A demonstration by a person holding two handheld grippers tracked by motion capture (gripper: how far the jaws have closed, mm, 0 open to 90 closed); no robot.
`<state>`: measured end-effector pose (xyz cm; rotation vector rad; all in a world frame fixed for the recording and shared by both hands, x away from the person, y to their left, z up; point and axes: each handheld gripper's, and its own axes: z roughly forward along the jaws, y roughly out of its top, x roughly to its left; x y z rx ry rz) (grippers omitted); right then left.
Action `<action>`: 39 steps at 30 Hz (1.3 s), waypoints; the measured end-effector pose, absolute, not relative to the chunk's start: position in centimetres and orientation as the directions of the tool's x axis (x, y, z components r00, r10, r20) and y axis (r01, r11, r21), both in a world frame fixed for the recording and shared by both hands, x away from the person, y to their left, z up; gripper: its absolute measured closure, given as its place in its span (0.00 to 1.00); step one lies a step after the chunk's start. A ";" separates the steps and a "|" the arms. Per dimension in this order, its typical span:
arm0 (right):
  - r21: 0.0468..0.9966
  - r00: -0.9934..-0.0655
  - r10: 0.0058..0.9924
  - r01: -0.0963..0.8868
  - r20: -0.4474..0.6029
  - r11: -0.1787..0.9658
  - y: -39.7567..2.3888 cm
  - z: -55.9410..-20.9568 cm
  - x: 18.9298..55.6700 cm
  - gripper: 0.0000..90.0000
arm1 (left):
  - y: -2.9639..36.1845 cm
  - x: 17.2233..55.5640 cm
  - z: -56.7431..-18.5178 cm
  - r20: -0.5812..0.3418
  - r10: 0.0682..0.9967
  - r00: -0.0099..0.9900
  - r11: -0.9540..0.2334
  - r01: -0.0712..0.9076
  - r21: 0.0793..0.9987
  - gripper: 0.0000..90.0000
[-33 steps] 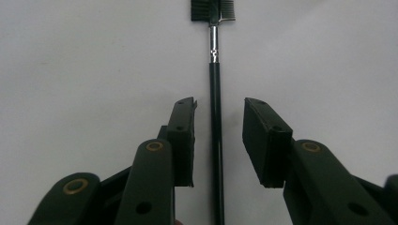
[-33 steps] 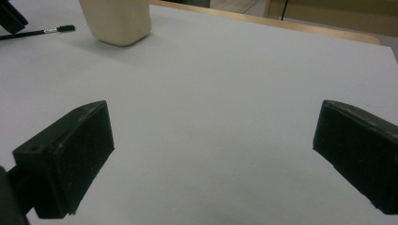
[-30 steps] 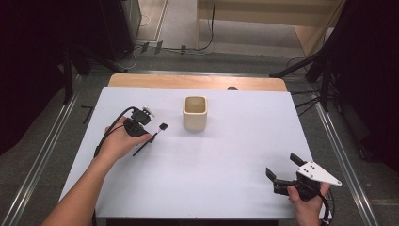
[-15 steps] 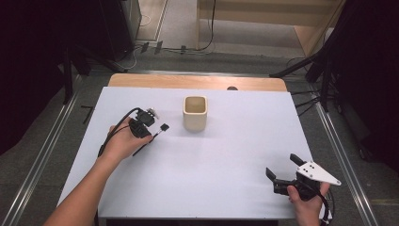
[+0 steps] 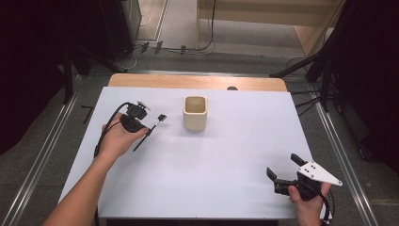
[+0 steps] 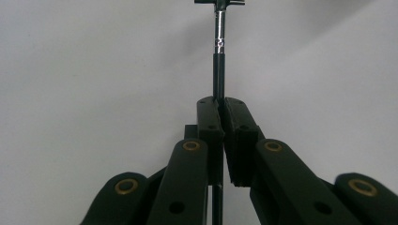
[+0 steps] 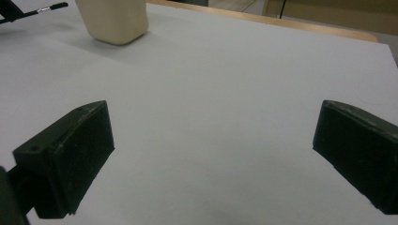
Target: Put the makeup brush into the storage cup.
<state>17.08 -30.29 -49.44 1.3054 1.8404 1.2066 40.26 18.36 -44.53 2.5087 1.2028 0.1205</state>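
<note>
Fingers point(image 6: 210, 119) of the left gripper point(image 6: 220, 105) are pinching a thin black metal-banded rod point(image 6: 219, 61) at the white desk's point(image 5: 226, 155) nine o'clock; lifting and placing remain, probably into the cream square cup point(image 5: 195, 113). Right gripper point(image 5: 286, 170) fingers are idling spread wide.

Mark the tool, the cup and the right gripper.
tool point(image 6: 219, 70), left gripper view, on its dark shaft above the jaws.
cup point(image 5: 194, 120), high view, on its front wall.
right gripper point(image 5: 285, 166), high view, midway between its open fingertips.

Left hand-held gripper point(image 6: 219, 105) now clamped on tool point(image 6: 219, 56)
</note>
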 end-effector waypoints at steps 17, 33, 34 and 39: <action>0.906 -0.360 0.932 0.405 0.036 0.121 -30.3 -49.4 17.1 0.00 | 18.9 39.4 -42.1 -0.118 0.766 0.631 -0.467 0.674 0.573 0.97; 0.905 -0.357 0.933 0.409 0.038 0.120 -30.3 -49.5 17.1 0.00 | 19.9 38.3 -40.8 -0.140 0.777 0.614 -0.296 0.552 0.779 0.97; 0.905 -0.357 0.933 0.409 0.038 0.120 -30.3 -49.5 17.1 0.00 | 19.9 38.3 -40.8 -0.140 0.777 0.614 -0.296 0.552 0.779 0.97; 0.905 -0.356 0.934 0.409 0.038 0.119 -30.4 -49.5 17.1 0.00 | 20.1 38.3 -40.6 -0.183 0.768 0.614 -0.242 0.544 0.804 0.97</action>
